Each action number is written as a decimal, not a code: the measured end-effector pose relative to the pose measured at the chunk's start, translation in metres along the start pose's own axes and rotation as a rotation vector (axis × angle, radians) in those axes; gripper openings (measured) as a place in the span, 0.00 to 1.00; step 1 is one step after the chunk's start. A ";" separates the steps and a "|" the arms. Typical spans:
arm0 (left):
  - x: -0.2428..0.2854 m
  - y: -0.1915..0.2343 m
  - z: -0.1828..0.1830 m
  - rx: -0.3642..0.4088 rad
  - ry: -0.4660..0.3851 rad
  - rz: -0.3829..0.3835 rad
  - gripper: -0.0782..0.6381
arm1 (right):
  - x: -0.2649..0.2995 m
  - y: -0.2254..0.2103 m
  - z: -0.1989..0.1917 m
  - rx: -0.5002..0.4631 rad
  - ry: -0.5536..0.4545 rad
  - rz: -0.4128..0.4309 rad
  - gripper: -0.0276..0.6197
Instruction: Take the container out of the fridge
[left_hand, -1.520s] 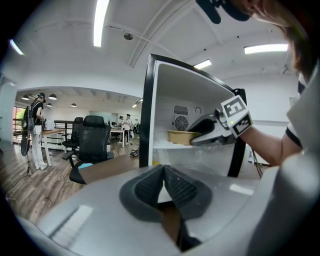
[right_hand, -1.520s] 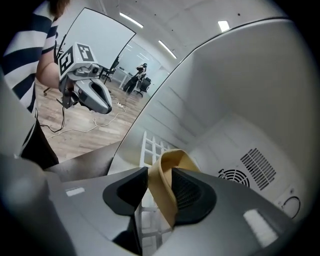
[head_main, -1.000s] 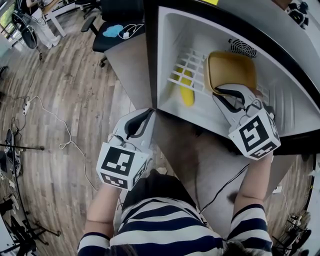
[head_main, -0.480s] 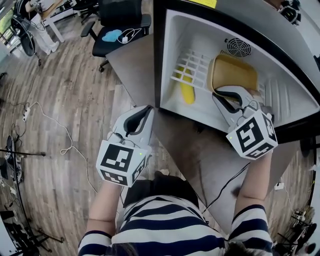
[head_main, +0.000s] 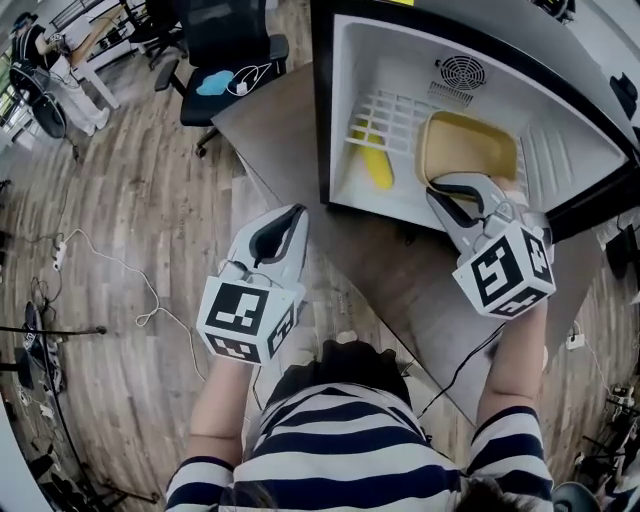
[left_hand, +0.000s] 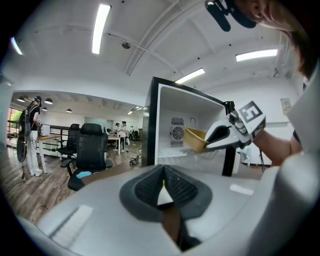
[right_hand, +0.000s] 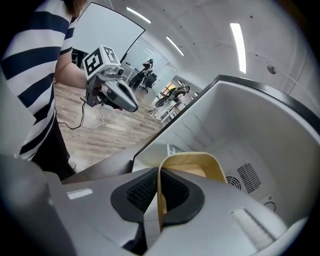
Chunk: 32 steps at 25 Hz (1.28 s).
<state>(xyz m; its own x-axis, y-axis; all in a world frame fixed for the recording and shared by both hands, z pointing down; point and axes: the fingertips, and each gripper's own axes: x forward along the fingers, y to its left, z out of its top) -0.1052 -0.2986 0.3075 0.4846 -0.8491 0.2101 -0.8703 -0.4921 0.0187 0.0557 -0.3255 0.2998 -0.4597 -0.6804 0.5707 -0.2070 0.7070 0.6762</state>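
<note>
Your right gripper (right_hand: 159, 197) is clamped on the near rim of the tan container (head_main: 470, 148). The container extends ahead of the jaws and is not yet out of the fridge (head_main: 343, 110). The grasp looks done; pulling it clear remains. Your left gripper (left_hand: 164, 192) has its jaws together on nothing.

left gripper (head_main: 292, 214): jaws together, empty, near torso | right gripper (head_main: 457, 186): arm extended, jaws pinching container (head_main: 470, 150) rim
</note>
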 end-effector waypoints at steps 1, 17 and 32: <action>-0.003 0.001 0.000 -0.001 -0.004 0.000 0.11 | -0.003 0.005 0.001 0.007 0.004 0.002 0.06; -0.036 -0.017 -0.030 -0.015 0.018 -0.058 0.11 | -0.041 0.097 -0.005 0.149 0.057 0.078 0.06; -0.043 -0.010 -0.063 -0.082 0.066 -0.030 0.11 | -0.013 0.172 -0.012 0.275 0.052 0.220 0.06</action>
<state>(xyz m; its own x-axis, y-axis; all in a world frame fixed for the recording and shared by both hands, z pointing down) -0.1224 -0.2450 0.3602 0.5059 -0.8186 0.2721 -0.8612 -0.4973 0.1051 0.0367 -0.1972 0.4148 -0.4755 -0.5104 0.7166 -0.3359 0.8581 0.3883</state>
